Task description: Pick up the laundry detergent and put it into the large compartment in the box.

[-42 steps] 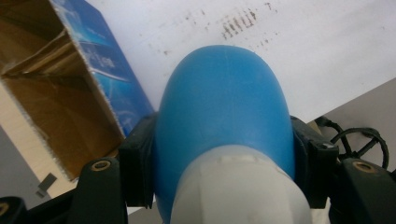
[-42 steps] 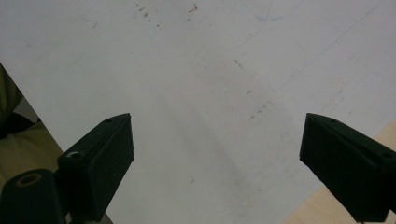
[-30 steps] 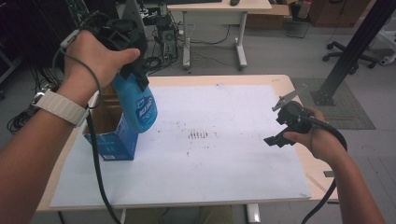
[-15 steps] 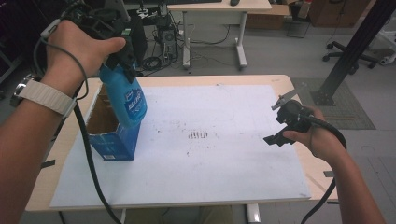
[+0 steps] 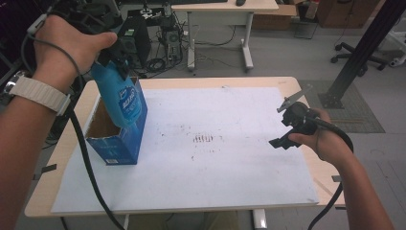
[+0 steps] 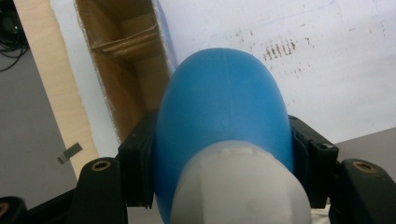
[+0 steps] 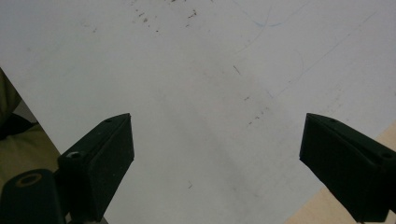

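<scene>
A blue bottle with a white cap hangs over an open blue cardboard box at the left of the table. My left gripper is shut on the bottle near its top, and both jaws press its sides in the left gripper view around the blue bottle. The bottle's lower end dips at the box's opening. My right gripper is held above the white sheet at the right, open, with nothing between its jaws, its gripper looking down at bare sheet.
A white sheet with small dark marks covers most of the wooden table. Cables trail from both grippers. Beyond the table stand a desk, computer gear on the floor and a black post.
My left gripper has carried the bottle up and back toward the far left, tilting it over the box. The right gripper has stayed where it was.
</scene>
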`<state>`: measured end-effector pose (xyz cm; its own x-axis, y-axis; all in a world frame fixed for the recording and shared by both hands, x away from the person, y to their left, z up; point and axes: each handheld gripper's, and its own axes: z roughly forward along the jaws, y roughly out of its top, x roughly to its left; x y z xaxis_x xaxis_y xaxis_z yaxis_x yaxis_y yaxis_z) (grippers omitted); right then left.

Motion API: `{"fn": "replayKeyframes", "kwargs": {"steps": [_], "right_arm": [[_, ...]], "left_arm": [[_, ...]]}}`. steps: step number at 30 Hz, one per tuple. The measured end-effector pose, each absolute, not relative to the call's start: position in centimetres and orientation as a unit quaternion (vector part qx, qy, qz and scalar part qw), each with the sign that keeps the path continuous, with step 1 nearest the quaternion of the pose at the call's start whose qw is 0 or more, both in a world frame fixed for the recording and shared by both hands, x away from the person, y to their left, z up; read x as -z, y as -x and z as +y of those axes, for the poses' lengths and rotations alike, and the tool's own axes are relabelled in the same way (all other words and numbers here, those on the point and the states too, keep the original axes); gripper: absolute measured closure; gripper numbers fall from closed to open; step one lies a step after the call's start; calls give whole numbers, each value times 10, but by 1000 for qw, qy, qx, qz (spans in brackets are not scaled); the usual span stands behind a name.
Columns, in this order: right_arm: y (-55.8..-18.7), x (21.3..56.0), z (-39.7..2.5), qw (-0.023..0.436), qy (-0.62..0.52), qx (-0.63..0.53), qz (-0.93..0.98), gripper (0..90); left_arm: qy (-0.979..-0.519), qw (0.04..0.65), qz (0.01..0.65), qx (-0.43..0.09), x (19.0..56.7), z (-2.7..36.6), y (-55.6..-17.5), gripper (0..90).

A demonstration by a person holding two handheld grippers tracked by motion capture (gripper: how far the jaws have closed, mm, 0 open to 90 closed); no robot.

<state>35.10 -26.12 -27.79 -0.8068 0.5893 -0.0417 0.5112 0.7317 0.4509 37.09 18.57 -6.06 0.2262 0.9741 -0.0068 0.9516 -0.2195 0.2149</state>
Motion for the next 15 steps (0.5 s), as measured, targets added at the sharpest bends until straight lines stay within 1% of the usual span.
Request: {"fn": "replayKeyframes", "kwargs": {"steps": [15], "right_arm": [[-353, 280, -261, 90, -294, -213, 927, 100]], "left_arm": [[-754, 86, 647, -73, 56, 209, -376, 373]]}}
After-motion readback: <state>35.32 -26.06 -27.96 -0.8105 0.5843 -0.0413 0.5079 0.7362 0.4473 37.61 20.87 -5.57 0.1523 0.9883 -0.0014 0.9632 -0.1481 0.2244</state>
